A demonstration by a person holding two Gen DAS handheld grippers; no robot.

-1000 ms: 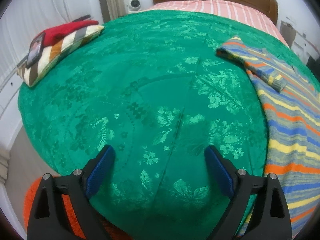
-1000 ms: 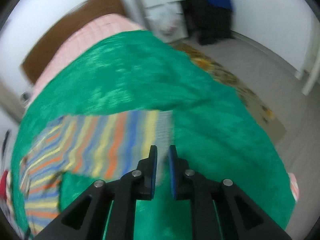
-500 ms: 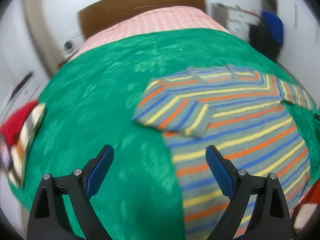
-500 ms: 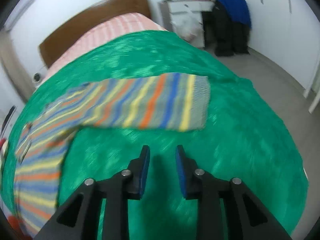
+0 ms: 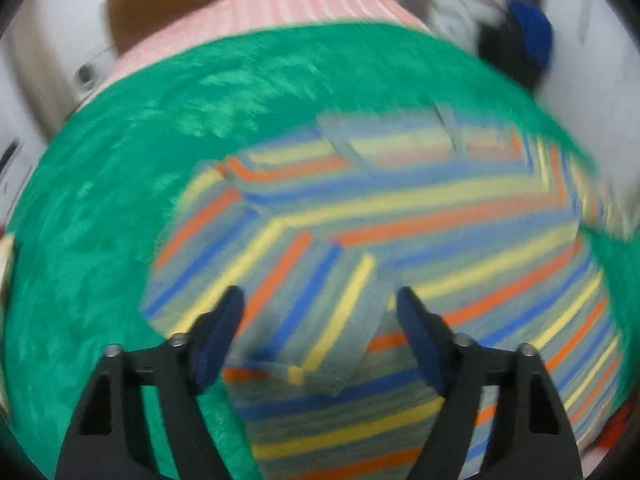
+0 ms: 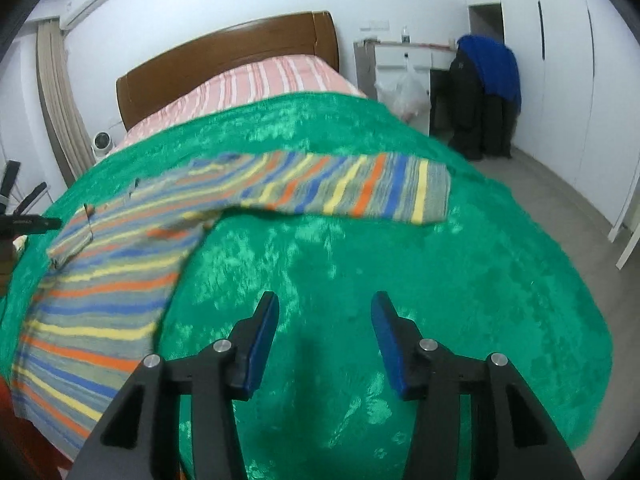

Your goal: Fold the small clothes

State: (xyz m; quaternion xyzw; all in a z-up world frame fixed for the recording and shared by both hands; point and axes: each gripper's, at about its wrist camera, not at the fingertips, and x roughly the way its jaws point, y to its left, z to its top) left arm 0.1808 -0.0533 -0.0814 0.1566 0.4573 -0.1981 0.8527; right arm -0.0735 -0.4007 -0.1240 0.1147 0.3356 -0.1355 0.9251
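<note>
A small striped sweater in grey, orange, blue and yellow lies flat on the green bedspread. In the left wrist view its near sleeve is folded in across the body, and my left gripper hovers over that sleeve with its jaws closing, their pads apart and not pressing on the cloth. In the right wrist view the sweater lies to the left with its other sleeve stretched out to the right. My right gripper is opening over bare green bedspread, nothing between its jaws.
A pink striped sheet and a brown headboard lie beyond the bedspread. Right of the bed are a white cabinet, a plastic bag, dark and blue clothes and grey floor. The left gripper's dark tip shows at the far left.
The left gripper swung right from bare bedspread to over the sweater's folded sleeve and narrowed. The right gripper let go of the stretched sleeve, drew back from it and opened.
</note>
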